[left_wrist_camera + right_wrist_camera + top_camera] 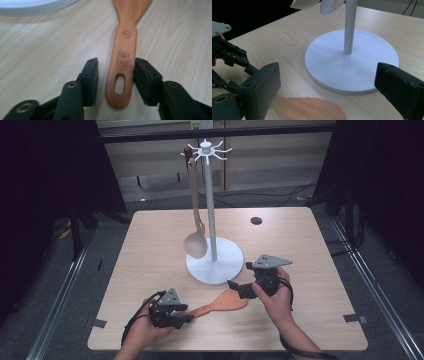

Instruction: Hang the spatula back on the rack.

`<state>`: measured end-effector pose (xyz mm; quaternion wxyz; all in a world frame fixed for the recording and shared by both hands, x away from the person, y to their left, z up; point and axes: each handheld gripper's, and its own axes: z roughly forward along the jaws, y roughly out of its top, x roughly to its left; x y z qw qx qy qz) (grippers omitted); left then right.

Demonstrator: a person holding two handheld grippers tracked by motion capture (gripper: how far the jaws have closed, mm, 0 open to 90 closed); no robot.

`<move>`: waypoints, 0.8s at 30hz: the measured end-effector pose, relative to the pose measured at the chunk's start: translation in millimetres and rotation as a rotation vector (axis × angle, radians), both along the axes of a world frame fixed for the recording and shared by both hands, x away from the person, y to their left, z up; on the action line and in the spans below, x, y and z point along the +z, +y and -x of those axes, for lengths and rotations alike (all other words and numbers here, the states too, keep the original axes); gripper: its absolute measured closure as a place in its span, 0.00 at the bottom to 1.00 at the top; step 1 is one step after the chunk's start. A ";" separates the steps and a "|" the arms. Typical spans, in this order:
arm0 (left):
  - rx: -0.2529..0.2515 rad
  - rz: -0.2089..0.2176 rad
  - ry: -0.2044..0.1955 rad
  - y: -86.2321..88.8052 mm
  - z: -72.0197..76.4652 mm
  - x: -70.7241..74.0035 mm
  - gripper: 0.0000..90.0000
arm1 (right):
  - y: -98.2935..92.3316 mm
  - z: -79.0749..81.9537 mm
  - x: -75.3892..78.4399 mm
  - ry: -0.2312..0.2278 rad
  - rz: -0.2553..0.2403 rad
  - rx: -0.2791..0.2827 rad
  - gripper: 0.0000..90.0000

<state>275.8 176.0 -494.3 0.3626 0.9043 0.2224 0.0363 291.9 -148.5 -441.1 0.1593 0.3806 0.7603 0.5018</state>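
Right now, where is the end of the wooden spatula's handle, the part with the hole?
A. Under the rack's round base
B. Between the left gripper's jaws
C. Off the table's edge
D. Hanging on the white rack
B: the left gripper view shows the wooden spatula lying on the table, its holed handle end between the jaws of the left gripper.

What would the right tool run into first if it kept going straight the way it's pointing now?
Most likely the white stand base. The right tool has its jaws wide apart with nothing between them, aimed across the wooden spatula blade lying low beneath it. Depth is hard to judge, so it may graze the blade first.
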 end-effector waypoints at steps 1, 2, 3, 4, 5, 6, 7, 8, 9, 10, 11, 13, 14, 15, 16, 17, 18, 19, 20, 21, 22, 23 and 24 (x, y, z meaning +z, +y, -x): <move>-0.011 -0.007 0.008 -1.5 -0.8 1.0 0.67 | -0.5 0.3 -0.1 0.001 0.001 -0.001 0.07; -0.019 0.005 0.010 -3.9 -1.8 0.2 0.71 | -1.2 0.8 -0.2 0.001 0.000 -0.005 0.07; -0.022 0.014 0.012 -5.5 -2.5 -0.4 0.71 | -2.2 1.4 -0.4 0.001 0.002 -0.007 0.07; -0.040 0.014 0.021 -8.1 -4.4 0.1 0.72 | -2.7 2.0 -0.4 0.003 0.001 -0.008 0.07; -0.044 0.013 0.020 -9.7 -5.2 -0.1 0.72 | -3.8 2.9 -0.6 0.003 0.002 -0.012 0.07; -0.052 -0.004 0.017 -12.0 -6.7 0.9 0.72 | -4.5 3.4 -0.7 0.003 0.002 -0.015 0.07; -0.056 0.023 0.011 -15.4 -8.1 -1.2 0.73 | -5.7 4.2 -1.1 0.003 0.005 -0.016 0.07; -0.065 0.009 0.016 -19.5 -10.0 -0.2 0.73 | -6.7 5.2 -1.2 0.005 0.004 -0.019 0.07; -0.065 0.034 0.007 -24.0 -11.5 -2.3 0.73 | -8.2 6.4 -1.6 0.006 0.004 -0.025 0.07; -0.074 0.015 0.009 -27.2 -13.6 -0.9 0.73 | -9.5 7.5 -2.0 0.007 0.004 -0.028 0.07; -0.081 0.029 0.005 -30.6 -15.3 -2.2 0.73 | -11.0 8.7 -2.2 0.010 0.006 -0.032 0.07; -0.092 0.027 0.002 -38.9 -19.9 -2.5 0.73 | -13.5 10.4 -3.0 0.012 0.009 -0.038 0.07; -0.101 0.027 0.003 -41.3 -21.7 -2.8 0.73 | -15.3 11.4 -3.3 0.013 0.009 -0.042 0.07; -0.103 0.030 0.001 -43.2 -23.0 -3.0 0.73 | -17.0 11.9 -3.6 0.012 0.009 -0.044 0.07; -0.098 0.026 0.006 -43.7 -23.5 -2.6 0.72 | -18.5 12.8 -3.4 0.016 0.007 -0.049 0.07; -0.080 0.036 0.010 -43.7 -23.2 -3.1 0.72 | -20.3 13.1 -3.6 0.014 0.011 -0.047 0.07; -0.070 0.032 0.007 -43.1 -23.3 -2.9 0.67 | -21.8 13.5 -3.5 0.011 0.012 -0.051 0.07; -0.055 0.052 0.005 -41.6 -22.8 -4.5 0.61 | -22.5 13.8 -3.4 0.015 0.008 -0.053 0.07; -0.052 0.037 0.019 -38.0 -22.5 -2.9 0.57 | -23.9 14.1 -3.3 0.013 0.006 -0.057 0.07; -0.050 0.033 0.023 -35.7 -22.0 -2.5 0.56 | -25.1 14.2 -3.6 0.011 0.009 -0.056 0.07; -0.038 0.050 0.028 -33.5 -20.4 -3.4 0.56 | -25.3 14.5 -3.6 0.017 0.009 -0.058 0.07; -0.037 0.041 0.037 -30.8 -18.5 -2.3 0.55 | -25.3 14.6 -3.9 0.019 0.008 -0.057 0.07; -0.042 0.025 0.039 -29.0 -17.2 -1.3 0.55 | -25.1 14.5 -4.1 0.020 0.008 -0.055 0.07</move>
